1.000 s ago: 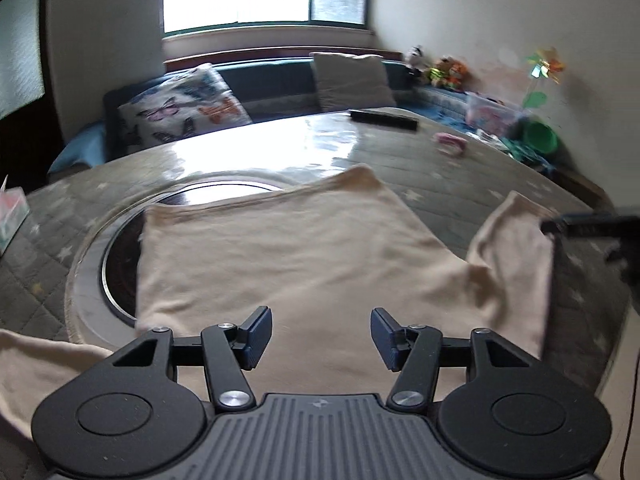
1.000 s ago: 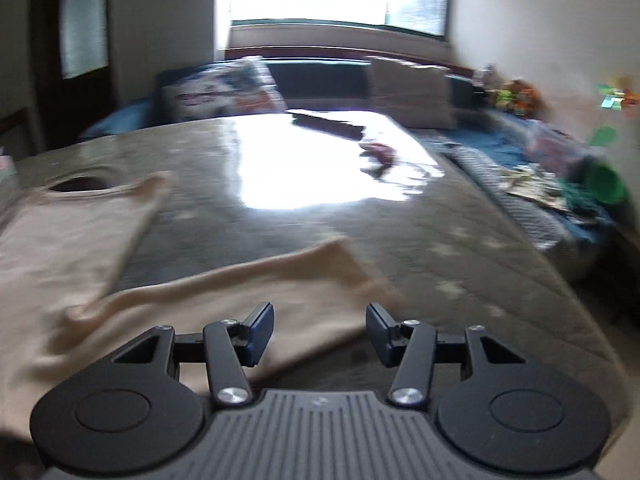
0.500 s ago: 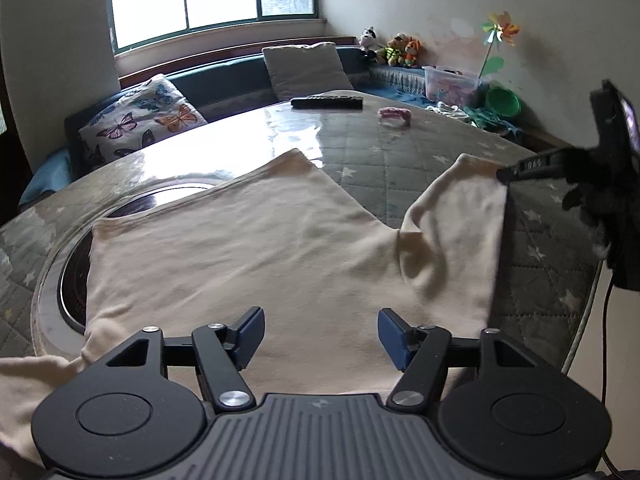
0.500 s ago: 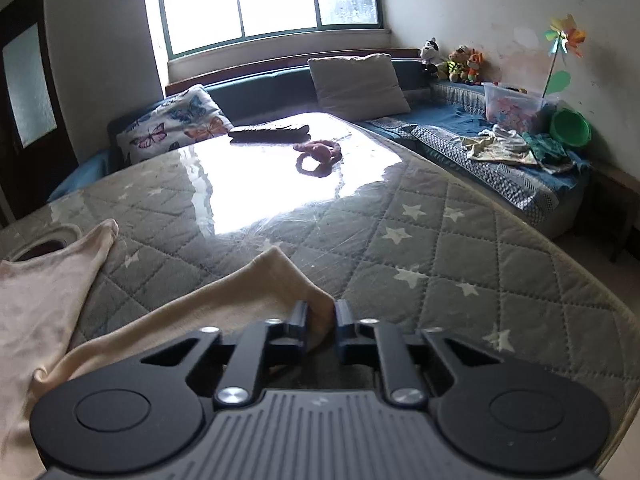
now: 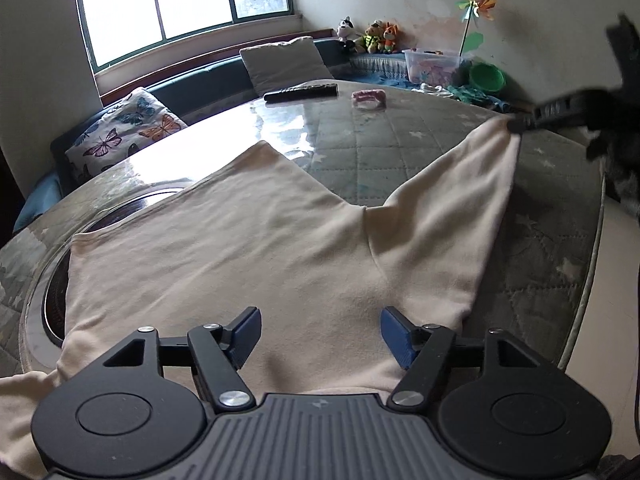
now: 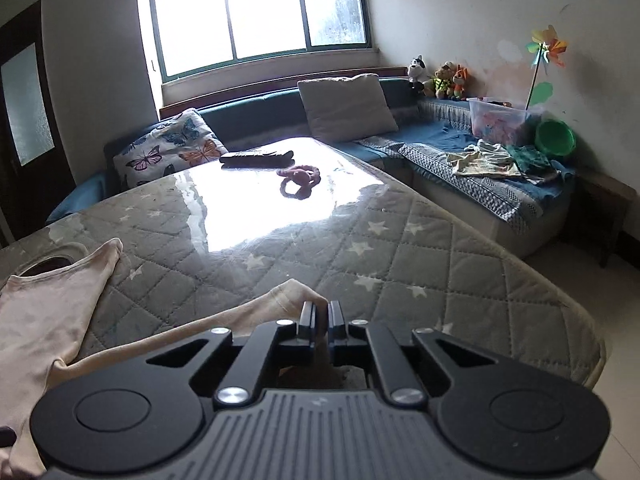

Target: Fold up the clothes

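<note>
A cream shirt point(image 5: 248, 248) lies spread over the round quilted table point(image 5: 552, 264), filling the middle and lower left of the left wrist view. Its body runs from a corner near the centre top of the table down under the left gripper point(image 5: 320, 332) at the bottom of the frame. That gripper hangs over the cloth with its blue pads point(image 5: 246, 330) set wide and still opening; cloth shows below the gap, but neither pad presses on it.

One sleeve point(image 5: 464, 208) stretches from the shirt's middle up to the right of the frame. Its end is pinched by the right gripper point(image 5: 518, 125), which enters dark and blurred from the right edge.

In the right wrist view the right gripper point(image 6: 322, 318) sits at the lower centre, its fingers drawn nearly together on the sleeve point(image 6: 280, 300) end, which bunches just ahead of the tips. The sleeve trails down to the lower left, joining the rest of the shirt point(image 6: 44, 312) along the left edge.

Farther up the table, well apart from the shirt, lie a black remote point(image 6: 256, 158) and a pink band point(image 6: 300, 180). A sofa point(image 6: 472, 184) with cushions lines the wall under the window.
</note>
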Tool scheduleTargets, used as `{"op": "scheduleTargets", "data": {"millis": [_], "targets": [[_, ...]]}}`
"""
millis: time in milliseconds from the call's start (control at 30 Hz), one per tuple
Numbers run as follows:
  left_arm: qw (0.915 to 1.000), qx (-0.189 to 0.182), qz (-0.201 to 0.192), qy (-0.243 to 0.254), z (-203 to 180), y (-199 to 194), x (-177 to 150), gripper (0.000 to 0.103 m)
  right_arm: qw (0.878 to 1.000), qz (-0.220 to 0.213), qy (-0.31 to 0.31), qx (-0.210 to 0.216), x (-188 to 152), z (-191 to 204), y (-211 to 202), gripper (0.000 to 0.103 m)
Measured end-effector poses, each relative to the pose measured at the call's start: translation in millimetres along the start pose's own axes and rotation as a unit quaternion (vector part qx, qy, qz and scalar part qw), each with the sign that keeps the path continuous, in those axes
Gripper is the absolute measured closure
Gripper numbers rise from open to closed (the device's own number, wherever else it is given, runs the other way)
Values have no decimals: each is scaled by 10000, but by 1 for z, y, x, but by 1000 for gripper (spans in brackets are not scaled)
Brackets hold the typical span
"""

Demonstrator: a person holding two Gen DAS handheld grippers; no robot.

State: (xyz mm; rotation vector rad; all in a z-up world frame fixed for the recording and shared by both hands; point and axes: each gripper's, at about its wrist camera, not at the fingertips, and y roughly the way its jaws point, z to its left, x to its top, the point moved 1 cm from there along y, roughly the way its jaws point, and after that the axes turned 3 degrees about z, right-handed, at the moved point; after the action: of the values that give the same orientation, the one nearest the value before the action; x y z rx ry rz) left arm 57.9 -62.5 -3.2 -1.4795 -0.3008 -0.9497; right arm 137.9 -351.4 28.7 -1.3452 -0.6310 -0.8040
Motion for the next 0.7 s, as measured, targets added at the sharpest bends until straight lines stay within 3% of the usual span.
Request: {"op": "scheduleTargets", "data": {"millis": [133, 300, 500, 700], "targets": [[9999, -12, -92, -88, 5, -6, 0, 33, 9989, -329, -236, 216, 16, 16, -25, 98], [9985, 182, -376, -357, 28, -28, 0, 34, 9898, -839, -863, 767, 44, 65, -68, 98], [9935, 583, -542, -809, 69, -54, -17, 34, 9668, -1196, -1605, 1588, 60, 141, -103, 98], [9874, 810, -517, -1257, 98, -72, -47, 34, 9379, -1149, -2256, 2370, 53, 225, -111, 98]]}}
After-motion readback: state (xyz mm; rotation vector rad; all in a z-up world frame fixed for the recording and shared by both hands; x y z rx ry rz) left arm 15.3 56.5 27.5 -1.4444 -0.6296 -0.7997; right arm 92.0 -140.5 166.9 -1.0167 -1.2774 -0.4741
